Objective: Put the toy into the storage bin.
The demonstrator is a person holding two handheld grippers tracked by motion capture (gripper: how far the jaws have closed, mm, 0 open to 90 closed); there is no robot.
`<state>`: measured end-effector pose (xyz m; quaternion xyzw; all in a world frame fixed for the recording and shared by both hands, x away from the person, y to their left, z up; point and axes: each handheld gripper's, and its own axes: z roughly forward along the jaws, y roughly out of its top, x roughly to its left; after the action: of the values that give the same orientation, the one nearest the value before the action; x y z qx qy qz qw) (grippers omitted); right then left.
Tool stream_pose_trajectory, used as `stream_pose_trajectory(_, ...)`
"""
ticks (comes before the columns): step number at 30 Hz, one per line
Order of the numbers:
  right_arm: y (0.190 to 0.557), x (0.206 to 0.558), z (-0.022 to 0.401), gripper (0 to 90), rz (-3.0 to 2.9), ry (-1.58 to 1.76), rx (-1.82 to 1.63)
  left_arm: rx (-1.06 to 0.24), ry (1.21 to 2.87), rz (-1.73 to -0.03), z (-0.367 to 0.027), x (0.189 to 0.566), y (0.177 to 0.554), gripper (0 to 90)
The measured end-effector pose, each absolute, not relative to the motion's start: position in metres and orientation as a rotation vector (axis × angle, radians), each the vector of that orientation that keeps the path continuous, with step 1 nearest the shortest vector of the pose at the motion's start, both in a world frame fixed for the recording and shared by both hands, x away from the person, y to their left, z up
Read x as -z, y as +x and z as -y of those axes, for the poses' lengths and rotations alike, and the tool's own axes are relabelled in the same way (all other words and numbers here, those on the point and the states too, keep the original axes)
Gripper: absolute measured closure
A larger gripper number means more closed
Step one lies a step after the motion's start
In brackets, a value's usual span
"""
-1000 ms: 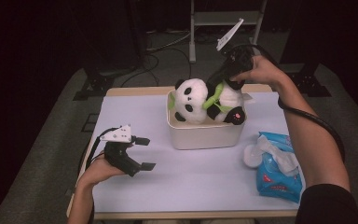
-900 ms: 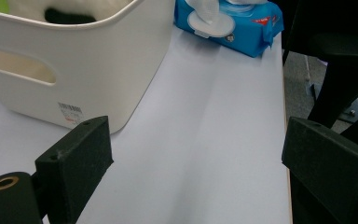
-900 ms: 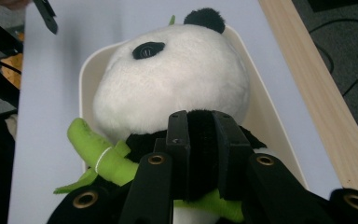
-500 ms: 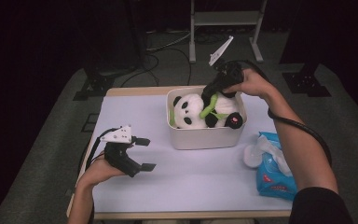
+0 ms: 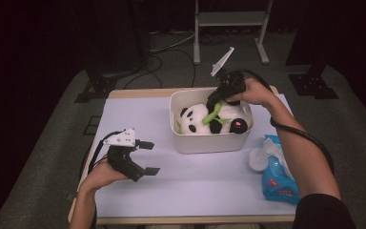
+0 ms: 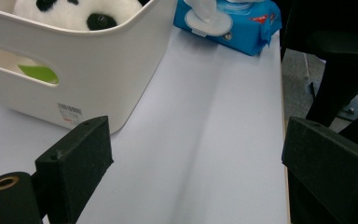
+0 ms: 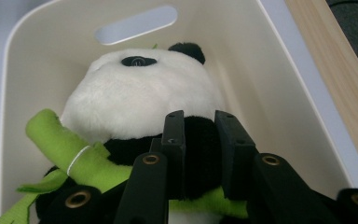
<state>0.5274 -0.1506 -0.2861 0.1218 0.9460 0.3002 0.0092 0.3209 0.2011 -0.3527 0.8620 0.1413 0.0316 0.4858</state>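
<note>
1. Panda toy (image 5: 205,120) lies inside the white bin (image 5: 209,143), upper middle of the high view, head toward the left of the frame, a green bamboo stalk (image 5: 213,113) across its body.
2. Right gripper (image 5: 218,97) reaches down into the bin from the upper right. In the right gripper view its jaws sit either side of the panda toy's (image 7: 140,102) black arm, pads (image 7: 175,135) touching the plush. I read it as pinching the arm. The jaws have just been opening slightly, with the arm between them.
3. In that same view the green stalk (image 7: 74,158) runs from lower left under the jaws, and the bin's (image 7: 279,93) handle slot sits at the top of the frame.
4. Left gripper (image 5: 145,156) rests at the lower left of the table (image 5: 195,191) in my left hand (image 5: 100,174), well apart from the bin. Jaws spread wide, nothing between them.
5. Left gripper view: bin (image 6: 112,79) at upper left, bare table surface (image 6: 214,154) between the jaws.
6. Blue pack of wipes (image 5: 279,171) lies at the right of the table, near the bin, not touching it; also seen at the top of the left gripper view (image 6: 242,28).
</note>
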Motion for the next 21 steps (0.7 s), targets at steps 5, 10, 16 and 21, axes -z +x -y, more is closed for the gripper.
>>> stream_pose_trajectory(5,0.528,0.297,0.145,69.6,-2.927,0.386,-0.887,-0.078,2.098,-0.341,-0.202,0.352,0.321,7.5)
stream_pose_trajectory(10,0.528,0.298,0.137,69.1,-2.908,0.363,-0.866,-0.078,2.101,-0.337,-0.201,0.352,0.32,7.5)
stream_pose_trajectory(16,0.532,0.3,0.137,61.9,-2.87,0.398,-0.869,-0.071,2.102,-0.341,-0.202,0.353,0.32,7.5)
stream_pose_trajectory(21,0.533,0.299,0.141,56.0,-2.861,0.421,-0.887,-0.069,2.098,-0.344,-0.202,0.353,0.32,7.5)
